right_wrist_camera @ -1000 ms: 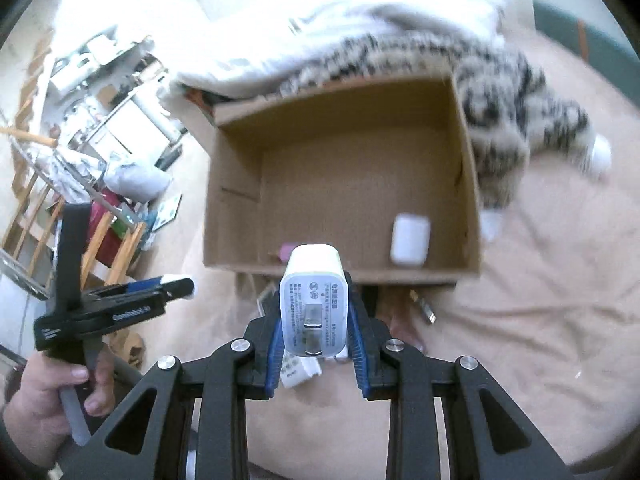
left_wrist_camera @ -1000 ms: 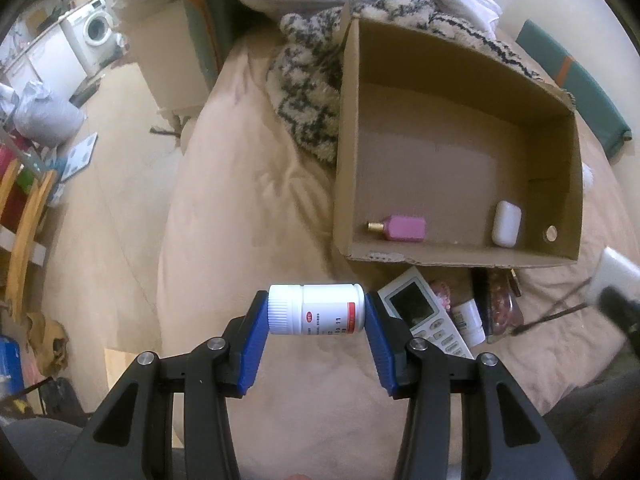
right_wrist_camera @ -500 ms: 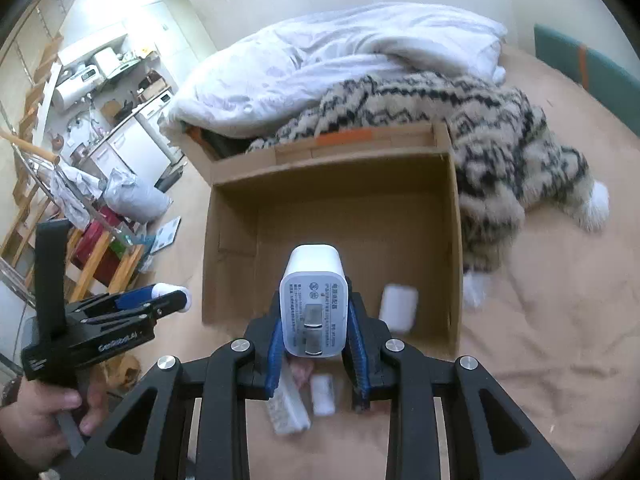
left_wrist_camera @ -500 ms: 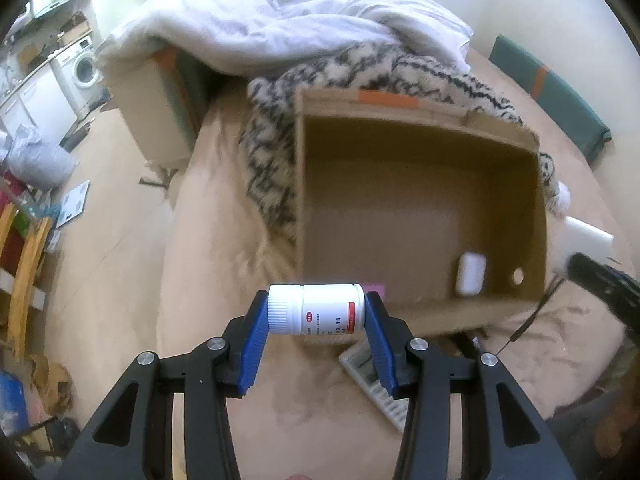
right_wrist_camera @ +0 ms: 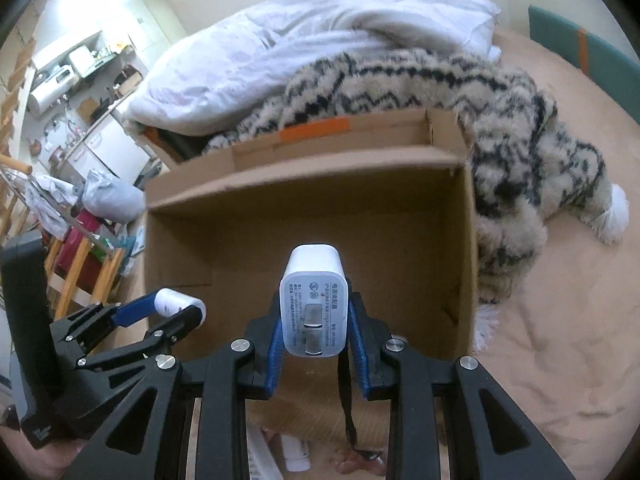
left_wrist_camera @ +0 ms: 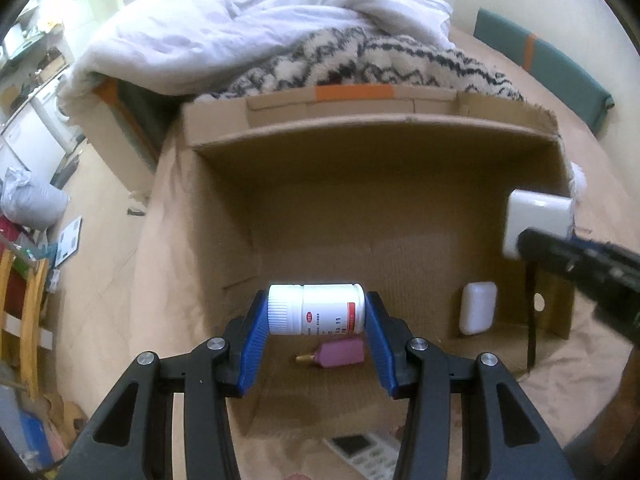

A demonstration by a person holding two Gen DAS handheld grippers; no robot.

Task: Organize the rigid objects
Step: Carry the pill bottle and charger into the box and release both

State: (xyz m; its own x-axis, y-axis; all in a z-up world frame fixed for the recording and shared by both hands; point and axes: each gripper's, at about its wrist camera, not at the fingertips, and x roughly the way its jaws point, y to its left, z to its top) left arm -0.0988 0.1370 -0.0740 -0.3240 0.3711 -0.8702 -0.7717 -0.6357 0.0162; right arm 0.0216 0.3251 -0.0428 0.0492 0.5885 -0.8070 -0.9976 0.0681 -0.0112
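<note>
Now, carry step in hand, both loads over the box, neither released. Far left of the left wrist view: floor clutter, a white duvet [left_wrist_camera: 256,36] heaped behind, a zigzag fleece blanket [left_wrist_camera: 400,64] against the back wall of the cardboard box [left_wrist_camera: 360,120]. Left gripper [left_wrist_camera: 316,316] clamps a white pill bottle [left_wrist_camera: 316,309] sideways, cap to the left, blue pads pressing on cap and base; bottle hangs over the near-left part of the box interior. Below it, on the box floor: a pink perfume bottle [left_wrist_camera: 340,354] lying flat, gold cap pointing left. Further right, a white earbud case [left_wrist_camera: 478,308] stands near the right wall. A remote control [left_wrist_camera: 364,454] lies outside the box, just under the near wall. At the right edge the other claw shows, carrying its load. Right wrist view: right gripper [right_wrist_camera: 314,336] pinches a white power adapter [right_wrist_camera: 314,304] upright between its pads, prong face toward the camera, over the near-middle of the box; a dark strap dangles below it. Judgement: the next move calls for lowering each load toward bare box floor, clear of the pink bottle and the case, then parting the pads. The pill bottle is round and may roll once let go; setting it low and along a wall seems wise.
</note>
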